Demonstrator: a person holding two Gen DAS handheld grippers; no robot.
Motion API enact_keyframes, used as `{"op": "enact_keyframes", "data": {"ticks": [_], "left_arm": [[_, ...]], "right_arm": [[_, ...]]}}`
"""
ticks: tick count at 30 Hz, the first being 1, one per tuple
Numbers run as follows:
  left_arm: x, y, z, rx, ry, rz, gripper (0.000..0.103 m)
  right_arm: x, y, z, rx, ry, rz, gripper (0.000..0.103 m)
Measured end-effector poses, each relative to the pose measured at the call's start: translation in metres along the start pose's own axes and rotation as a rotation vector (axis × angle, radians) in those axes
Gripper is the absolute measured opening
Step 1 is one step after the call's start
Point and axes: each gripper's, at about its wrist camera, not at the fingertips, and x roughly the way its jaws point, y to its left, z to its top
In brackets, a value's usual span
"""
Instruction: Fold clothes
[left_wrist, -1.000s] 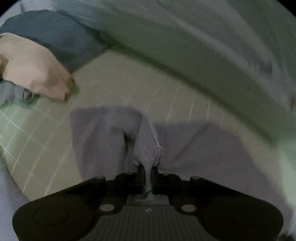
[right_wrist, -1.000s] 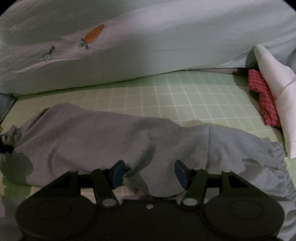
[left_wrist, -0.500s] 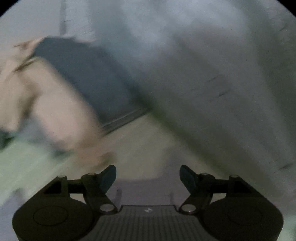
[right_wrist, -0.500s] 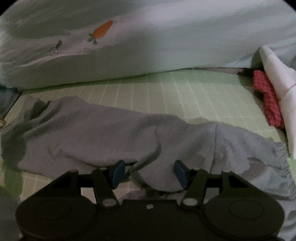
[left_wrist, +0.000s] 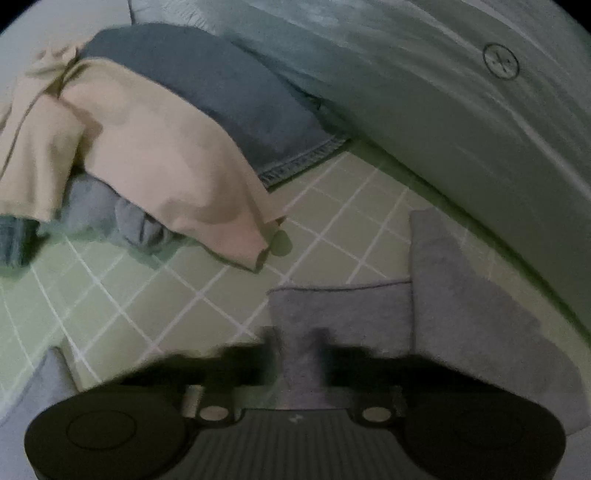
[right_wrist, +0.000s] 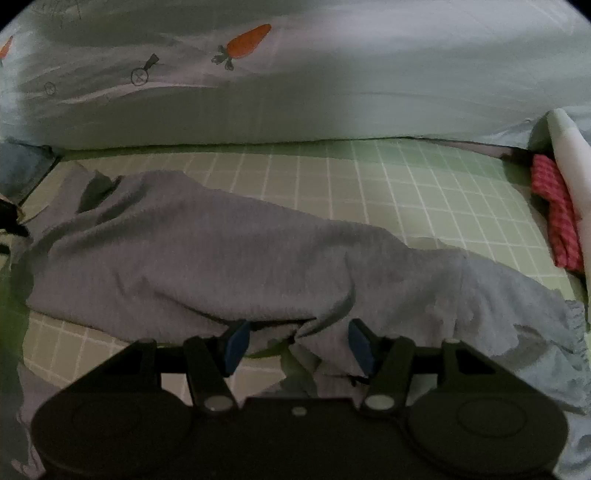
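A pale quilt (right_wrist: 369, 92) with a carrot print lies along the far side of the green checked bed sheet (right_wrist: 369, 192). The grey garment (right_wrist: 207, 266) is spread flat across this sheet, in front of the quilt. Left of the garment, a beige cloth (left_wrist: 155, 158) rests on a dark blue one (left_wrist: 207, 85). To its right lies a red checked cloth (right_wrist: 557, 218). The right hand-held gripper (right_wrist: 297, 345) is spread wide over the garment's near edge. The left hand-held gripper (left_wrist: 299, 354) is blurred; its fingers stand close at both sides of a grey fold, but I cannot tell whether they pinch it.
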Motion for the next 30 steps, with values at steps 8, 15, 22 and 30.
{"op": "enact_keyframes", "data": {"ticks": [8,15,22,30], "left_arm": [[-0.024,0.079,-0.009,-0.169,-0.079,0.153,0.001],[-0.063,0.117,-0.041,-0.224,-0.069,0.140,0.027],[-0.125,0.071,-0.091,-0.034,-0.085,0.003,0.083],[-0.168,0.009,-0.173,0.163,-0.008,-0.075,0.086]], "right_arm": [[-0.001,0.003,-0.003,-0.007,-0.003,-0.007,0.060],[-0.012,-0.003,-0.010,-0.014,-0.056,-0.016,0.065],[-0.041,-0.042,-0.040,0.018,-0.176,-0.051,0.103],[-0.059,-0.123,-0.068,0.055,-0.200,-0.152,0.103]]}}
